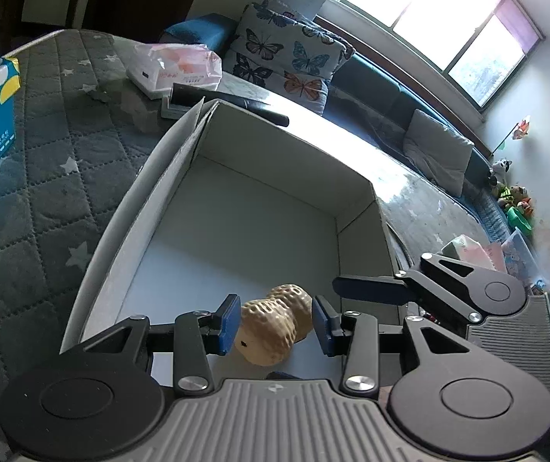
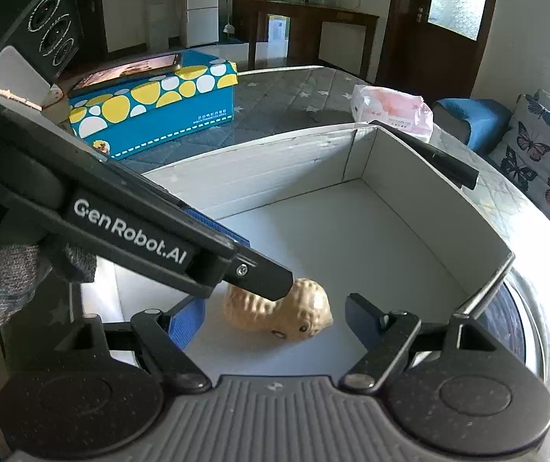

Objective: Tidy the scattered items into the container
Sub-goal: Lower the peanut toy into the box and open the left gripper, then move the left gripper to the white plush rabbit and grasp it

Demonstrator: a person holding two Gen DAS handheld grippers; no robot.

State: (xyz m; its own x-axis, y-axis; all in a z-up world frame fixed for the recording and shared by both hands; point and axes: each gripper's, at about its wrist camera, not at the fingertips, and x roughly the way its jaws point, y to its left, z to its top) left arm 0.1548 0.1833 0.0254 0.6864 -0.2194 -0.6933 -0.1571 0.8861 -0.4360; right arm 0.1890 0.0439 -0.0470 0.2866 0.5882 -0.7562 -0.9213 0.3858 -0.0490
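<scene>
A tan peanut-shaped toy [image 1: 275,325] lies on the floor of a white cardboard box [image 1: 236,208]. My left gripper [image 1: 277,325] is open inside the box, its blue pads on either side of the peanut with small gaps. In the right wrist view the peanut [image 2: 294,313] lies on the box floor [image 2: 390,177], with the left gripper's finger [image 2: 263,275] over it. My right gripper [image 2: 271,321] is open and empty, low over the box's near end, the peanut between its fingers.
The box sits on a grey quilted star-pattern cover [image 1: 44,146]. A blue and yellow tissue box [image 2: 151,104] with a phone on top stands beyond it. A pink plastic bag [image 2: 390,109] and a black object [image 2: 448,163] lie beside the far wall. A sofa with butterfly cushions [image 1: 286,54] is behind.
</scene>
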